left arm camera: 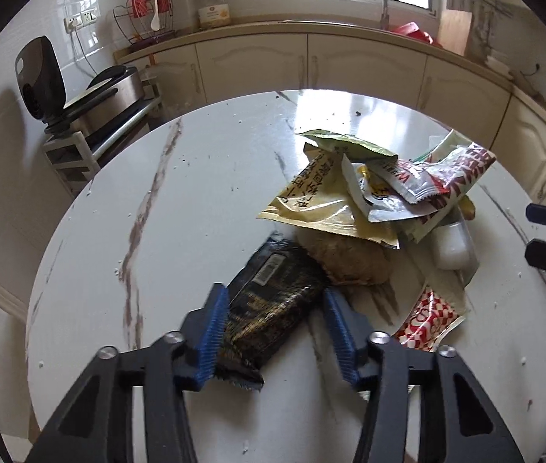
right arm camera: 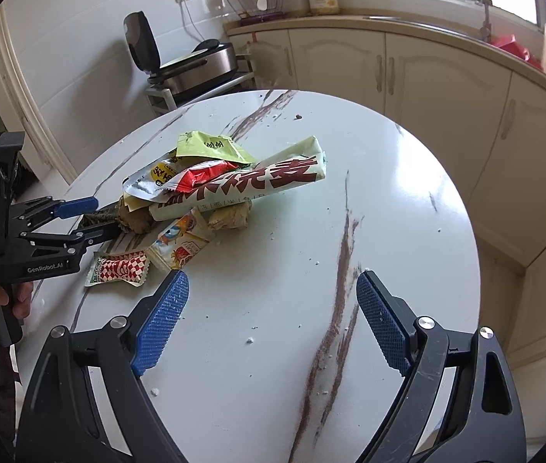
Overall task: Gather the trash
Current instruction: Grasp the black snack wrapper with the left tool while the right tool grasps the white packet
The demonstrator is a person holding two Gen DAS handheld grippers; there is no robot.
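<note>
My left gripper (left arm camera: 275, 320) straddles the dark wrapper (left arm camera: 269, 308) at the trash pile's (right arm camera: 219, 185) near edge — one pad touching, the other still clear. It looks light, crinkly, slippery — best pinched mid-body; my right gripper (right arm camera: 273, 320) hangs wide open, empty

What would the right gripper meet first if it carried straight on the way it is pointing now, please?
Probably only the bare marble table top: the right gripper is open with nothing between its fingers. The trash pile lies farther ahead and to its left, so it would likely miss it, though depth is unclear.
</note>
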